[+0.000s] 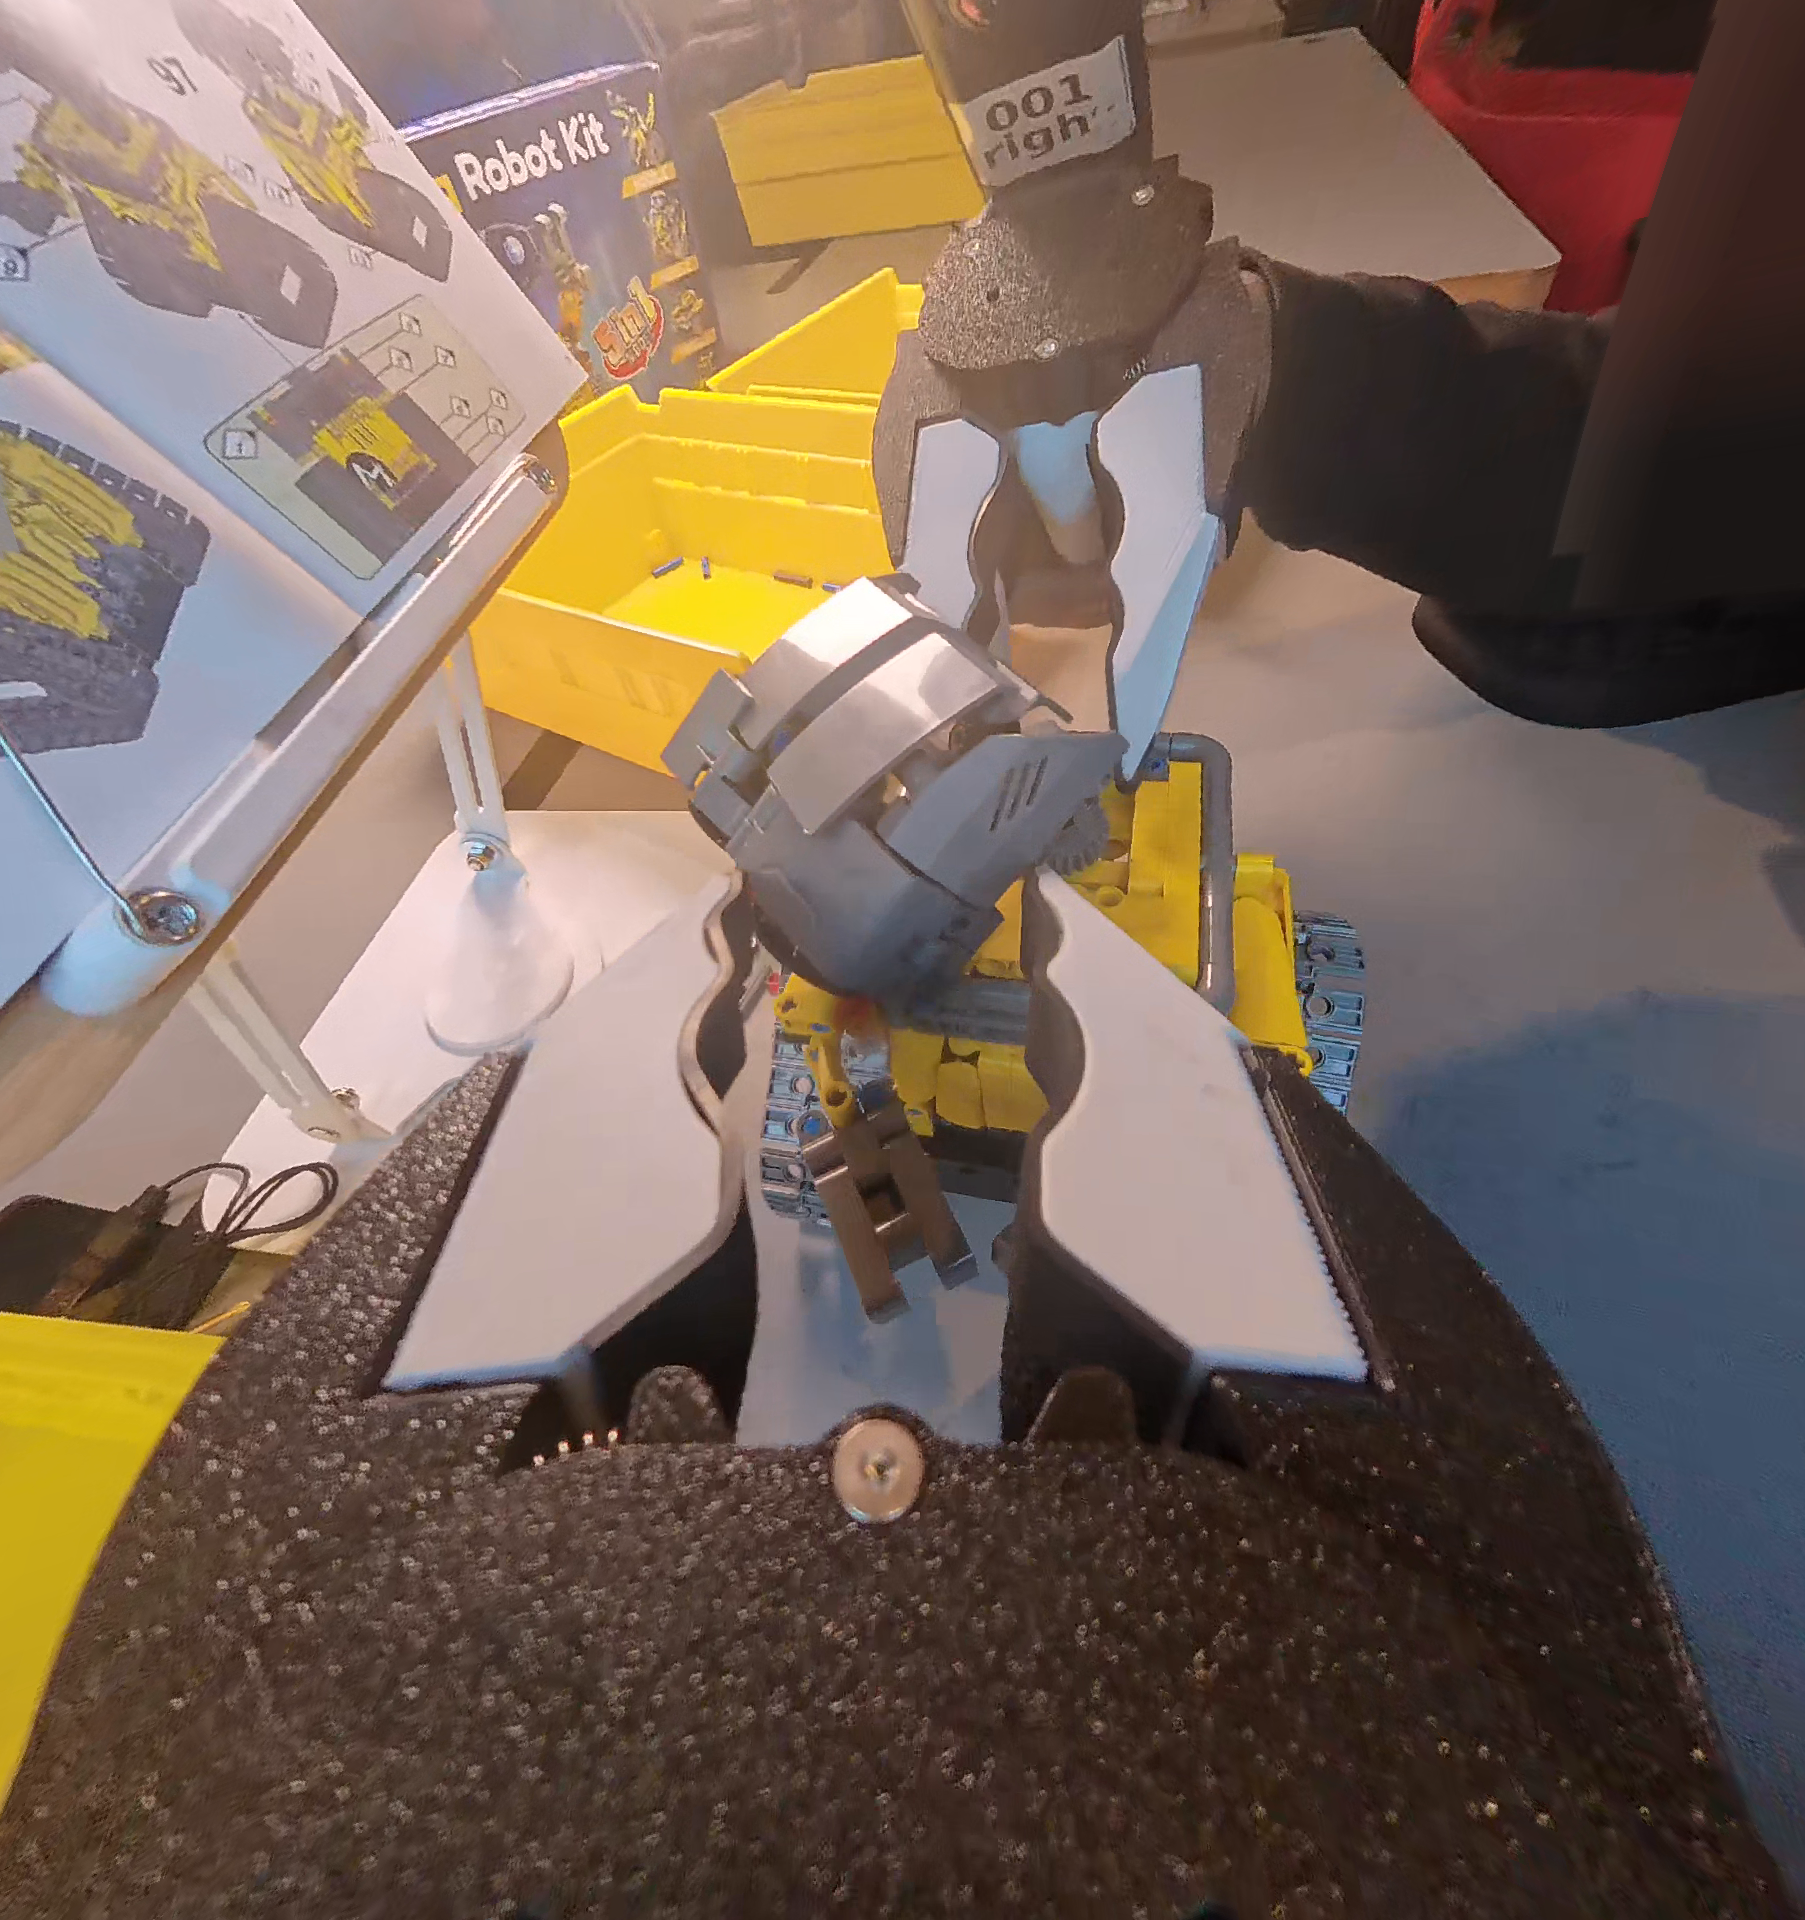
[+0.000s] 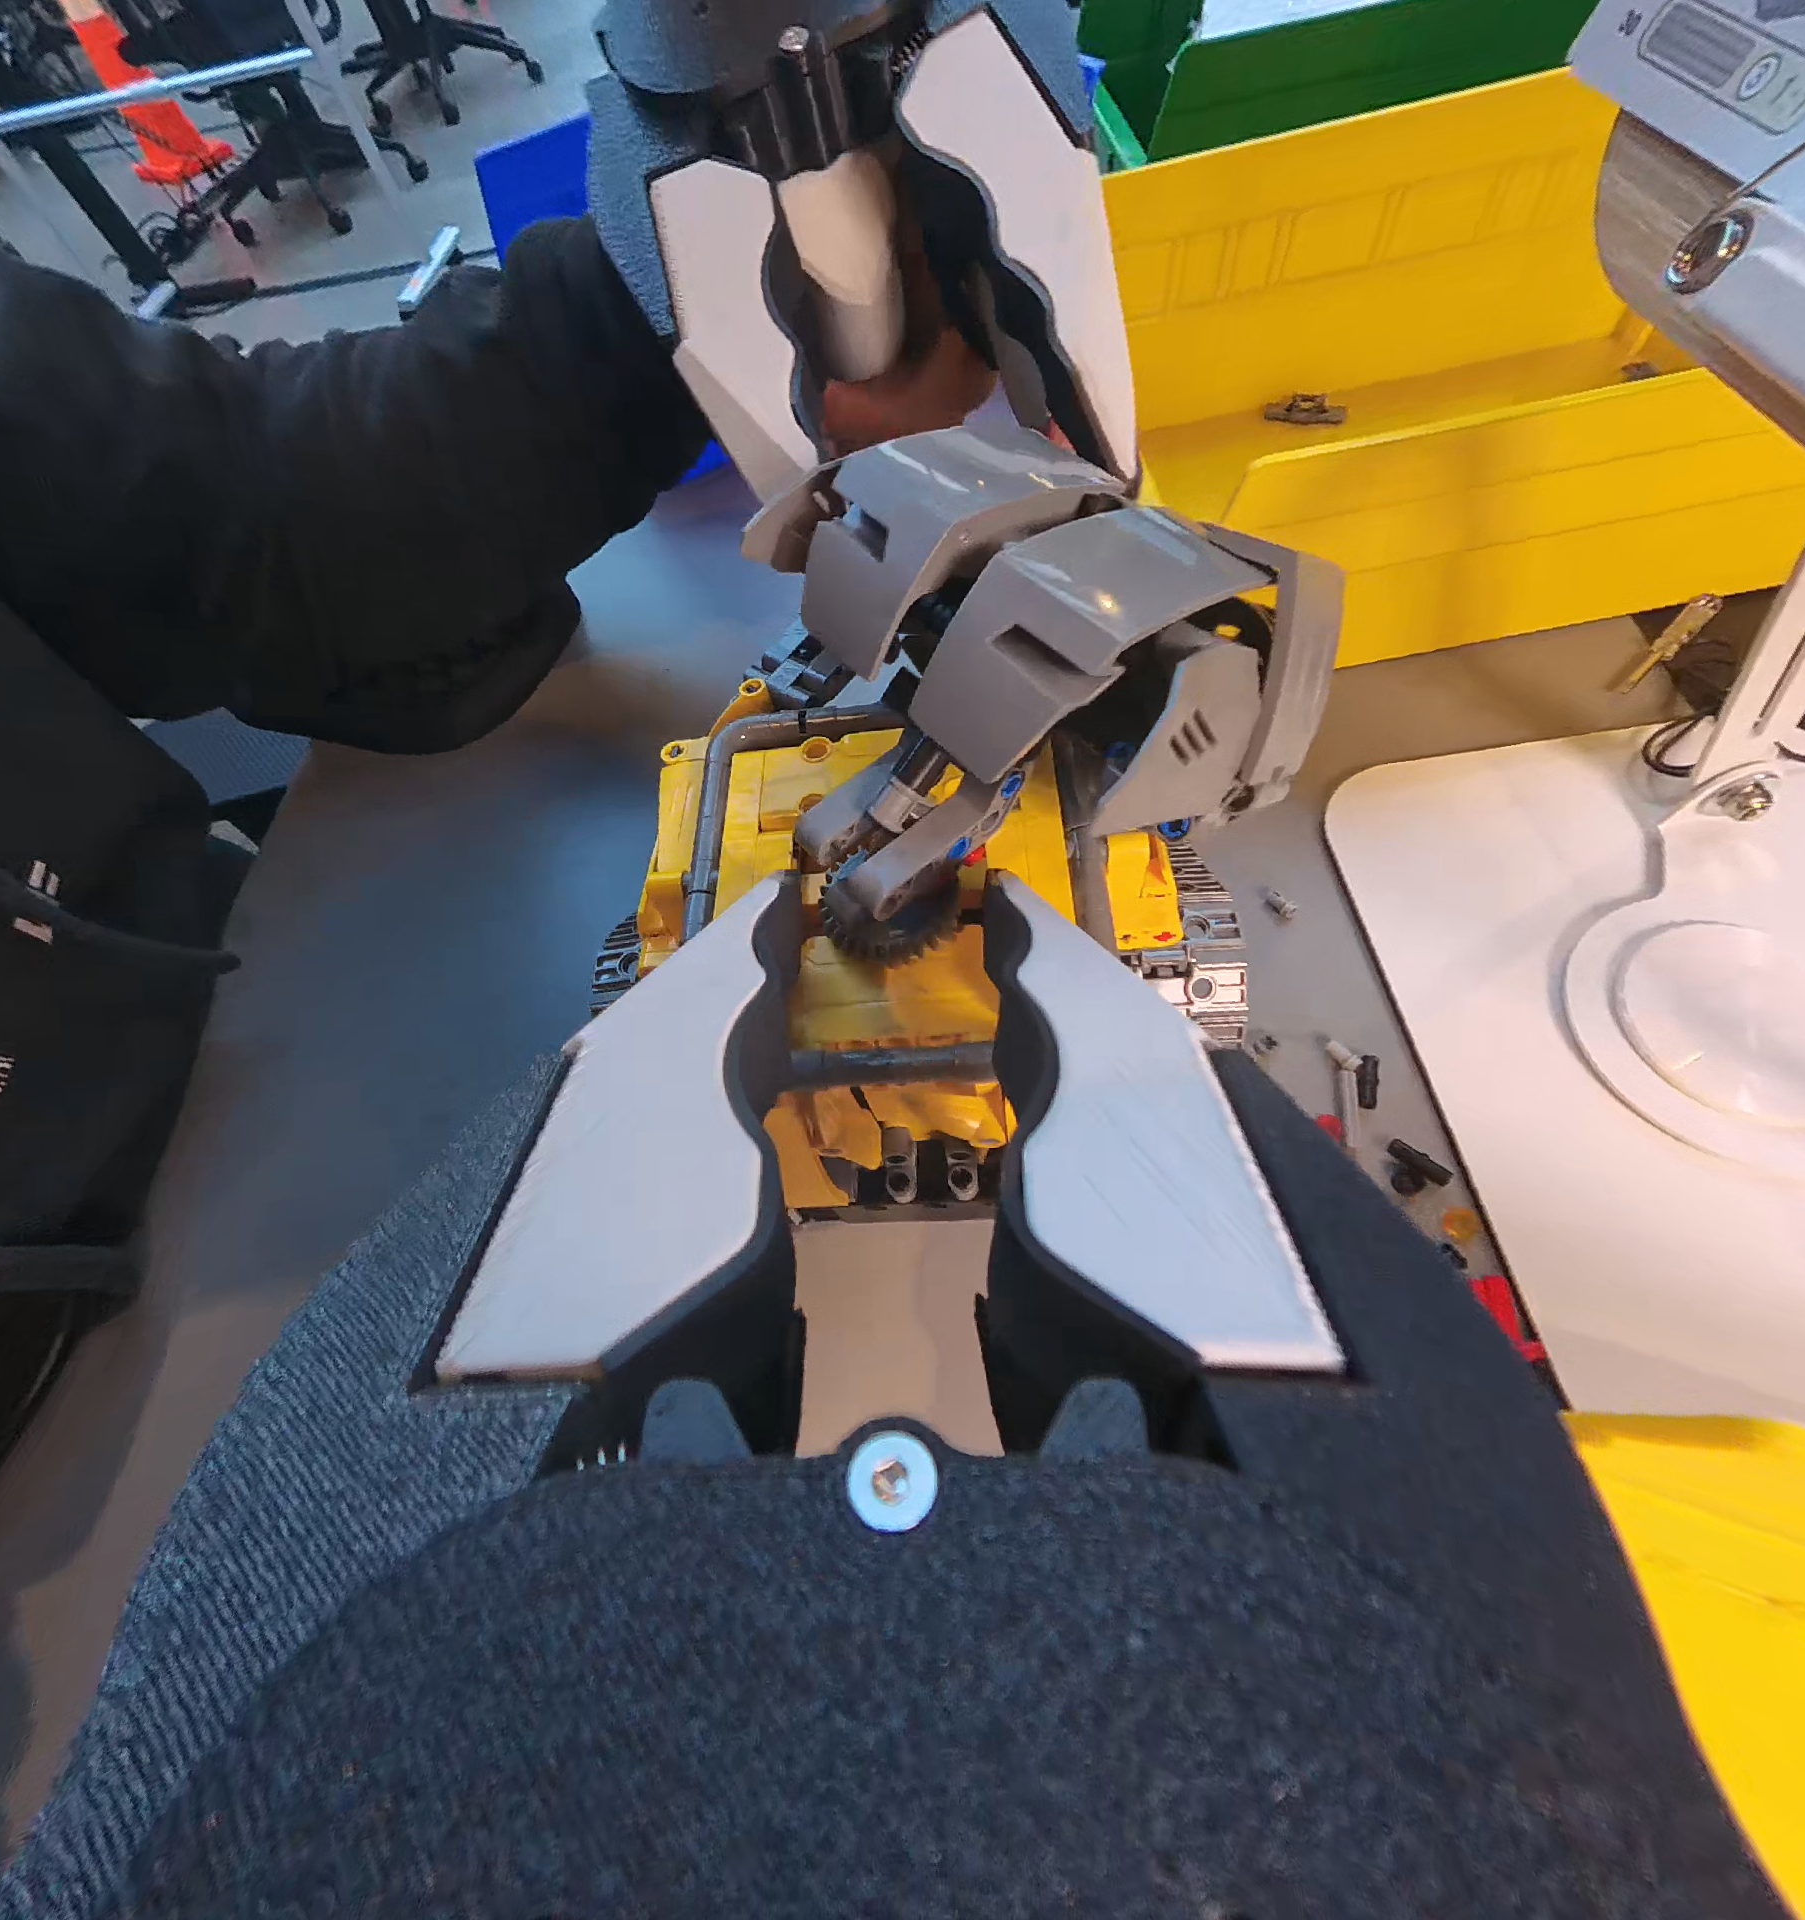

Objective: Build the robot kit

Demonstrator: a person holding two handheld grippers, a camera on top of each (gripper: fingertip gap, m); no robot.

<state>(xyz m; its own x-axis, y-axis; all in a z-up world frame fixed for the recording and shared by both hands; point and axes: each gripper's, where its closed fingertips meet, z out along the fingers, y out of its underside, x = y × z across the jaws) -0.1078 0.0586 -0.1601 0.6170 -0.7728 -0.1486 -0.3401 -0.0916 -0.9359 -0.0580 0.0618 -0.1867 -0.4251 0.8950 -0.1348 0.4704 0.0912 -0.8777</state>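
1. Gripping the grey shell assembly (image 1: 877, 790), your left hand-held gripper (image 1: 882, 914) has both fingers closed against its lower sides; the shell is tilted above the one yellow tracked model (image 1: 1168, 935) on the counter (image 1: 1604, 1039).
2. Your right hand-held gripper (image 2: 890, 904) stands partly open, holding nothing; a black gear (image 2: 882, 930) and the yellow model body lie between its two fingers, and whether they touch cannot be told.
3. In the left wrist view, the right gripper's one fingertip reaches the shell's far edge.
4. Count: two hand-held grippers, one model, one shell assembly.
5. Nearby: yellow bins (image 1: 690, 540), one instruction booklet (image 1: 202, 312) on one white stand (image 2: 1604, 935), one kit box (image 1: 586, 208), several small loose parts (image 2: 1365, 1101) beside the model.
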